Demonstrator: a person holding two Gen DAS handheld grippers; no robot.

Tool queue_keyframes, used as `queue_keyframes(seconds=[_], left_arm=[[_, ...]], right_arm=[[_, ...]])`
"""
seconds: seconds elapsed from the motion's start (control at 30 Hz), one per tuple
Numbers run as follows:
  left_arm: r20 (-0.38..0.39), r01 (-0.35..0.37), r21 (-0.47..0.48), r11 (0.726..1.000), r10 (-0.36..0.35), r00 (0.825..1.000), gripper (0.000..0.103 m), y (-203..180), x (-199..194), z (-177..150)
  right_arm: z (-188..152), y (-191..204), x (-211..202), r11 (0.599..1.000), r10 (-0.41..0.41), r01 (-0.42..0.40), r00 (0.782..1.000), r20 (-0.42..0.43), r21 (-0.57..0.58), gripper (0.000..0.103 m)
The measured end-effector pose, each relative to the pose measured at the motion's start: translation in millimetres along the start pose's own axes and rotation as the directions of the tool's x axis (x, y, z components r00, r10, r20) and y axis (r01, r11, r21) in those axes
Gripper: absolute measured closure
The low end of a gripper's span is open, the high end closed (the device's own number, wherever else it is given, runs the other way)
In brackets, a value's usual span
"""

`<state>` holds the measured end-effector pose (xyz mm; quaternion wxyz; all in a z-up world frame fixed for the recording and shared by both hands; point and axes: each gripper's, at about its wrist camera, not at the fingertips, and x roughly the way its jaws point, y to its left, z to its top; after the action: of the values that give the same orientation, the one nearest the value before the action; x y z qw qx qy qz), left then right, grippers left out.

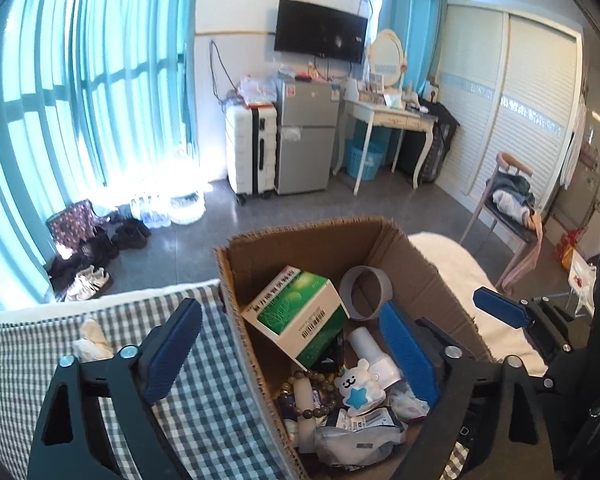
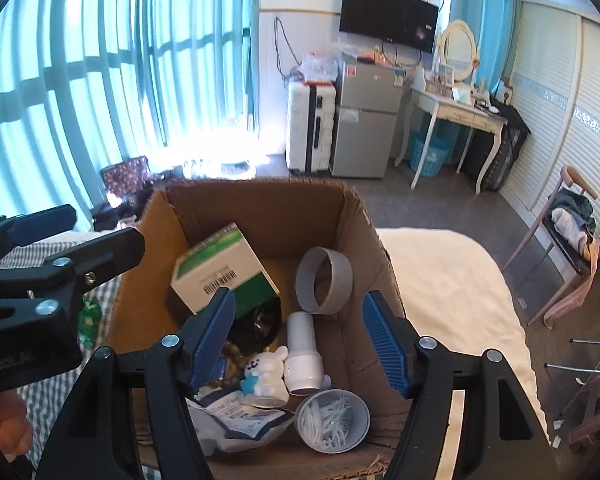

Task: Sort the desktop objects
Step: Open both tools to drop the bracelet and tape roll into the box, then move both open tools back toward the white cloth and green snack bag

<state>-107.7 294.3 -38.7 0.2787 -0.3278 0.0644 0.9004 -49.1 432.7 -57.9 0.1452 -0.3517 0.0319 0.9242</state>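
An open cardboard box [image 1: 300, 236] [image 2: 260, 204] holds a green-and-white carton [image 1: 300, 312] [image 2: 220, 264], a grey tape ring [image 1: 365, 292] [image 2: 323, 280], a white bottle [image 1: 373, 356] [image 2: 301, 356], a white bear toy with a blue star [image 1: 357, 388] [image 2: 264, 372], a bead bracelet [image 1: 311, 400], a printed pouch [image 2: 236, 420] and a grey cup of white bits [image 2: 331, 420]. My left gripper [image 1: 292, 348] is open and straddles the box's left wall. Above the box's near end, my right gripper [image 2: 300, 340] is open with nothing gripped.
The box rests on a bed with a checked cloth [image 1: 204, 400] on the left and a white blanket [image 2: 451, 292] on the right. A crumpled tissue [image 1: 92, 340] lies on the cloth. A chair with clothes [image 2: 567, 232] stands beyond the bed.
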Motion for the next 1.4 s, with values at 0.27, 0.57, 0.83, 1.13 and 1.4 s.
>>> queue_keyframes(seconds=[0.27,0.57,0.83,1.13,1.4], left_arm=[[0.070,-0.046,0.009,0.999,0.046,0.997,0.000,11.2,-36.0,1.6],[0.129,-0.084,-0.026,0.996,0.087,0.988,0.000,36.7,-75.2,0.4],[0.156,-0.147,-0.053,0.988,0.153,0.976,0.000,61.9,-104.8,-9.1],[0.148,-0.268,-0.077,0.960,0.277,0.949,0.000,101.1,-115.0,-19.7],[0.089,-0.320,-0.151,0.935,0.335,0.938,0.000,149.5,-107.9,-33.8]], right_arm=[[6.3,7.6,-30.0,1.000,0.010,-0.011,0.996,0.087,0.008,0.022],[5.6,14.0,-61.8,0.999,0.033,-0.039,0.986,0.163,0.031,0.008],[13.0,36.4,-86.3,0.998,0.068,-0.069,0.968,0.243,-0.003,0.000],[11.8,73.4,-81.2,0.993,0.122,-0.118,0.962,0.244,-0.029,0.000],[11.2,111.2,-61.5,0.985,0.168,-0.157,0.963,0.211,-0.065,0.000]])
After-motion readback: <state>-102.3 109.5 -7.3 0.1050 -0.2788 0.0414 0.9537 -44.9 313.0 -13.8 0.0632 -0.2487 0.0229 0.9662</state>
